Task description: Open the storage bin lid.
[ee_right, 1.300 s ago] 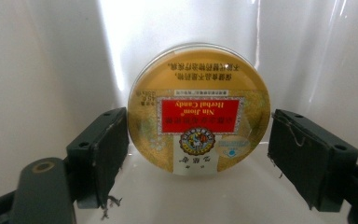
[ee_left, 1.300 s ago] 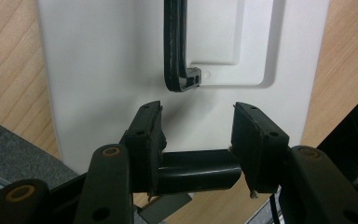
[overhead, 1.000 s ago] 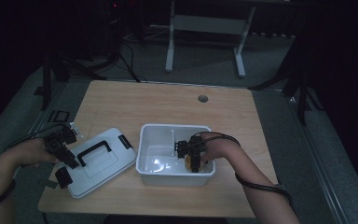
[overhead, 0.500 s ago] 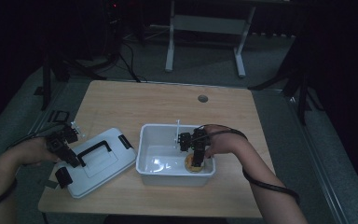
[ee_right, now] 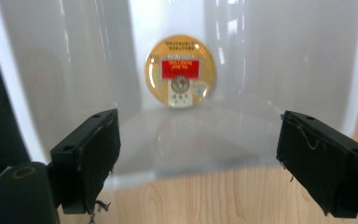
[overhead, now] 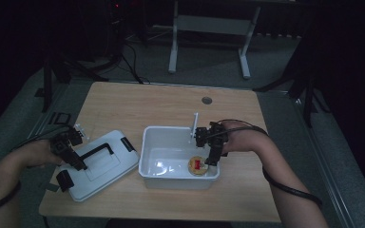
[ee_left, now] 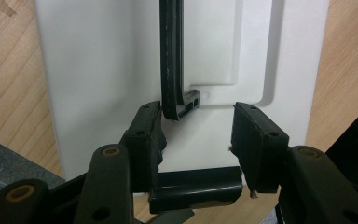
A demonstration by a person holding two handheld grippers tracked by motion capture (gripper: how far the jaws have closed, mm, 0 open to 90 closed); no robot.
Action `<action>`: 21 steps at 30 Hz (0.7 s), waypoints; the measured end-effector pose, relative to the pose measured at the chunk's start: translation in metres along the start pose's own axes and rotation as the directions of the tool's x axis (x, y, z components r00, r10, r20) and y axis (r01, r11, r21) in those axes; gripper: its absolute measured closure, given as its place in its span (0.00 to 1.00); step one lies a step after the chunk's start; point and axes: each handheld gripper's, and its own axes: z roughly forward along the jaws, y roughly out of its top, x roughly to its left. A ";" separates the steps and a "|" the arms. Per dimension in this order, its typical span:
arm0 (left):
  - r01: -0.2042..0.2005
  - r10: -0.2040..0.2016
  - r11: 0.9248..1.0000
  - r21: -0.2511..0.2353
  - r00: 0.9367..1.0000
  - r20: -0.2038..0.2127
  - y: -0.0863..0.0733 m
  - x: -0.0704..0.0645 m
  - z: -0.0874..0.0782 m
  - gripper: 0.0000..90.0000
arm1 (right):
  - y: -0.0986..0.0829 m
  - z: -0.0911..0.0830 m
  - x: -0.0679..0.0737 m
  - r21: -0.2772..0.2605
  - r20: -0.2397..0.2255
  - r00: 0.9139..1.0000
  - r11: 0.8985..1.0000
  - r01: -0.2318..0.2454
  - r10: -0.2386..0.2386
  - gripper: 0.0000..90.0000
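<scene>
White bin [overhead: 158,142]: sitting on the wooden table [overhead: 161,102]; I am hanging my right gripper [overhead: 210,159] over its right end.
Right gripper: I am holding its jaws spread wide, gripping nothing.
Yellow round tin [ee_right: 180,71]: lying flat on the bin floor, ahead of and between those open jaws, not touching them.
Left gripper [ee_left: 196,140]: I am keeping it part open over the white lid [ee_left: 98,70], jaws straddling the near end of the black handle [ee_left: 171,56], not clamped.
Lid: resting on the table beside the bin.
</scene>
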 end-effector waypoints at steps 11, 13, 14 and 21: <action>0.000 0.000 1.000 0.001 1.000 -0.001 0.000 -0.001 0.001 0.58 | -0.047 -0.012 -0.001 -0.004 0.013 0.998 0.998 -0.057 0.057 0.15; -0.004 0.004 1.000 0.000 1.000 -0.002 0.000 0.000 0.001 0.58 | -0.057 -0.010 0.000 -0.001 0.009 0.997 0.997 -0.076 0.076 0.15; -0.007 0.007 1.000 0.000 1.000 -0.002 0.000 0.000 0.001 0.58 | -0.060 -0.009 0.000 -0.001 0.012 0.997 0.997 -0.079 0.079 0.15; -0.023 0.023 1.000 -0.003 1.000 -0.002 0.001 -0.001 0.002 0.58 | -0.095 0.007 0.002 0.006 -0.007 0.991 0.991 -0.135 0.135 0.15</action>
